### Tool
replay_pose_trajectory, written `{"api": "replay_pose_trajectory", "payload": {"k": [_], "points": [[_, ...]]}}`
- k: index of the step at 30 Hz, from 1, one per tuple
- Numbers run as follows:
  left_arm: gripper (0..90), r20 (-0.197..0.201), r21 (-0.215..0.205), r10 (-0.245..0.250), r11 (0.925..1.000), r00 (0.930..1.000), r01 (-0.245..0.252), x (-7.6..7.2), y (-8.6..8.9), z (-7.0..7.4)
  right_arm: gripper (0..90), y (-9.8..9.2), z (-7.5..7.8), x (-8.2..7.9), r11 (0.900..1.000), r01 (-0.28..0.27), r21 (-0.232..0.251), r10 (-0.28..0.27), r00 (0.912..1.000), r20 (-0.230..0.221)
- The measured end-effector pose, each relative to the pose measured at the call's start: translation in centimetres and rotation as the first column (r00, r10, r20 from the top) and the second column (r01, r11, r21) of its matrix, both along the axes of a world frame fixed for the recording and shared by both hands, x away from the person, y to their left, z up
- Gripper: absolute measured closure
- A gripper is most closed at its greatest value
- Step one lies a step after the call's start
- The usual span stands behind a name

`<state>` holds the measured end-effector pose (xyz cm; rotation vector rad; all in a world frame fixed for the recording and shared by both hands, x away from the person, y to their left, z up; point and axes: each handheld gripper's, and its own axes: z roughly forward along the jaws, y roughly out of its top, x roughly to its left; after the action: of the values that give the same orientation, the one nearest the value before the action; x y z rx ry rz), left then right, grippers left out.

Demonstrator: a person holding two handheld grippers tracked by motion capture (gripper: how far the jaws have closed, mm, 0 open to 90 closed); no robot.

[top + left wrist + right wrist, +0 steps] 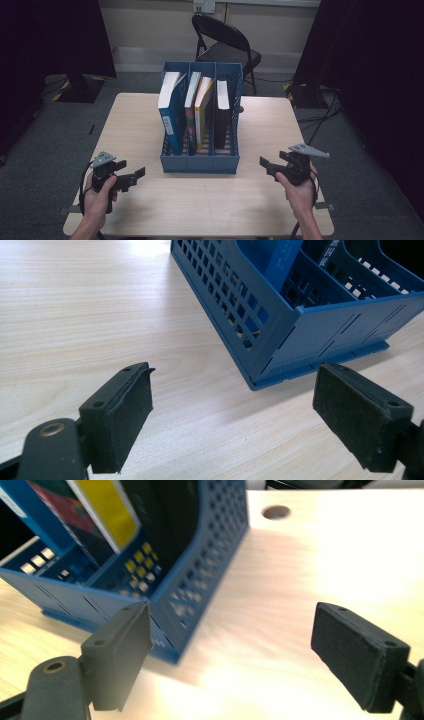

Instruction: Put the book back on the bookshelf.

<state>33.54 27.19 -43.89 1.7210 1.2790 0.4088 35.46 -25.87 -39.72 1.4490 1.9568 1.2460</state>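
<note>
**Two claws released, one on each side of the rack**

Left of the blue file rack [200, 150], near its front corner, my left gripper [136, 176] hovers over the table [130, 120] with its jaws spread and nothing between them. The rack stands mid-table (four books upright in its compartments): a blue book [171, 112], a red-spined book [191, 107], a yellow book [204, 110], a black book [222, 112]. Right of the rack, my right gripper [265, 164] points at its front corner, jaws wide apart, gripping nothing.
</note>
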Motion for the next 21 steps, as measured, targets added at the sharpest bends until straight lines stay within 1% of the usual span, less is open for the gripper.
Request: {"api": "replay_pose_trajectory", "payload": {"k": [3,5,6,8,10,11,12,14,15,16,18,19,21], "points": [[15.9,0.001,0.008,-0.002,1.0,1.0,0.002,-0.1,0.1,0.0,15.9,-1.4,-0.9,-1.4,0.999,0.041,0.006,-0.041,0.9992,-0.003],[15.9,-0.002,0.005,-0.003,1.0,1.0,0.003,-0.1,0.1,0.0,15.9,-1.8,-1.2,-1.6,0.999,0.045,0.006,-0.045,0.999,-0.005],[15.9,-0.006,0.014,-0.008,0.9999,1.0,0.008,0.0,0.1,0.0,15.9,-2.7,-2.1,-2.4,0.997,0.074,0.017,-0.073,0.9972,-0.017],[15.9,-0.008,0.019,-0.01,0.9998,0.9999,0.01,0.0,0.0,-0.1,15.9,-3.3,-3.0,-2.7,0.995,0.091,0.039,-0.09,0.9955,-0.031],[15.9,-0.004,0.034,-0.016,0.9993,0.9999,0.016,0.0,-0.1,-0.1,16.5,-3.7,-3.8,-2.9,0.993,0.12,0.012,-0.119,0.9919,-0.044],[15.9,-0.002,0.031,-0.02,0.9993,0.9998,0.02,-0.1,-0.1,-0.1,16.6,-3.9,-4.1,-2.9,0.992,0.125,0.019,-0.124,0.9904,-0.061],[15.9,-0.004,0.04,-0.022,0.9989,0.9997,0.023,-0.1,-0.1,-0.2,16.5,-4.1,-4.3,-3.0,0.991,0.133,0.025,-0.131,0.9884,-0.077],[15.9,-0.004,0.041,-0.022,0.9989,0.9998,0.022,-0.1,-0.2,-0.3,16.4,-4.6,-4.7,-3.1,0.987,0.157,0.022,-0.155,0.9846,-0.081],[15.9,-0.009,0.043,-0.026,0.9987,0.9996,0.026,-0.1,-0.2,-0.3,16.4,-4.6,-4.7,-3.1,0.987,0.157,0.022,-0.155,0.9846,-0.081],[16.0,-0.015,0.043,-0.026,0.9987,0.9995,0.027,-0.1,-0.1,-0.5,16.4,-5.0,-5.0,-3.1,0.985,0.17,0.005,-0.169,0.9811,-0.094],[16.0,-0.023,0.045,-0.026,0.9986,0.9994,0.027,0.0,-0.1,-0.6,16.4,-5.0,-5.1,-3.1,0.985,0.174,0.0,-0.174,0.9802,-0.095],[16.0,-0.026,0.046,-0.029,0.9985,0.9992,0.03,0.0,-0.1,-0.7,16.4,-5.1,-5.3,-3.0,0.984,0.176,-0.008,-0.175,0.9789,-0.105],[16.0,-0.021,0.04,-0.027,0.9988,0.9994,0.028,0.0,-0.1,-0.6,16.4,-5.1,-5.5,-2.9,0.984,0.179,-0.005,-0.178,0.978,-0.109]]}}
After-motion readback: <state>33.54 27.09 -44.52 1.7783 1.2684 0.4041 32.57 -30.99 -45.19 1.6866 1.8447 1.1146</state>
